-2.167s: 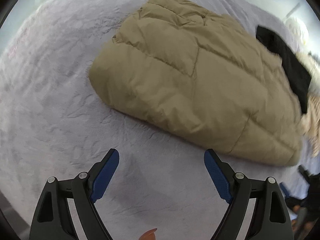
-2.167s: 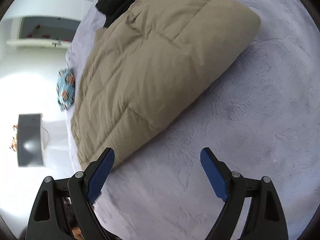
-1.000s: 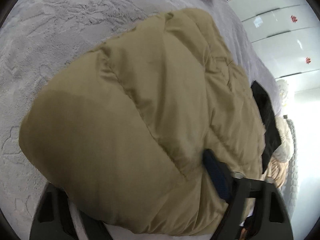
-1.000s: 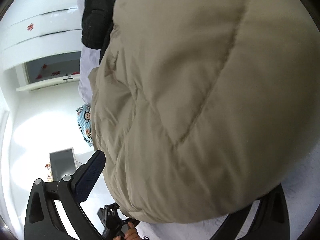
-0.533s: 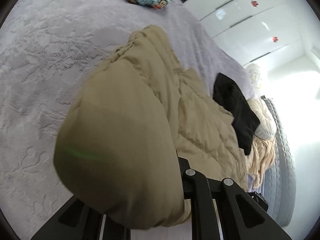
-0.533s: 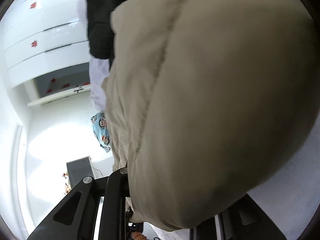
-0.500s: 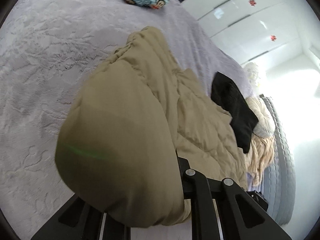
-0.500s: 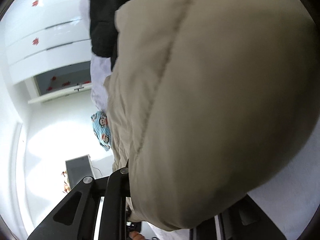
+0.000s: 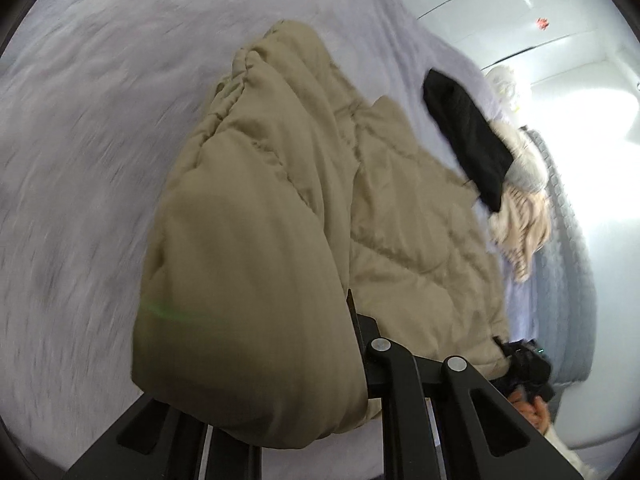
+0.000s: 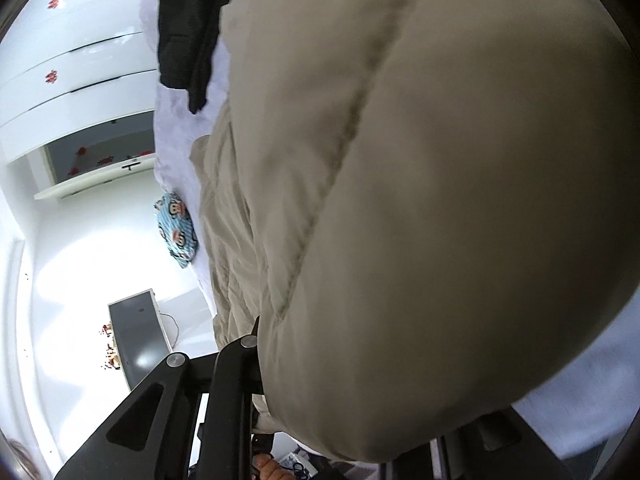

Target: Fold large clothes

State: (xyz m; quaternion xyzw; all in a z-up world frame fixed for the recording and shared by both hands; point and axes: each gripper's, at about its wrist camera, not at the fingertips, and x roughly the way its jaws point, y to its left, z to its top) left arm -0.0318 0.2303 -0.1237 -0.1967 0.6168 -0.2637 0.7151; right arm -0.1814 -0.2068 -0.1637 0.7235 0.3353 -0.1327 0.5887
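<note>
Both tongs, left tongs and right tongs, are clamped on your tan puffer jacket; its near edge is lifted off the bed, fold unfinished.

Black linkage arms, silver rivets

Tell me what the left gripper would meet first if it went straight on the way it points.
Nothing new: the left gripper is already shut on the tan puffer jacket, whose bunched padding fills its line. Past that fold lies the grey bedspread, though depth is unclear.
</note>
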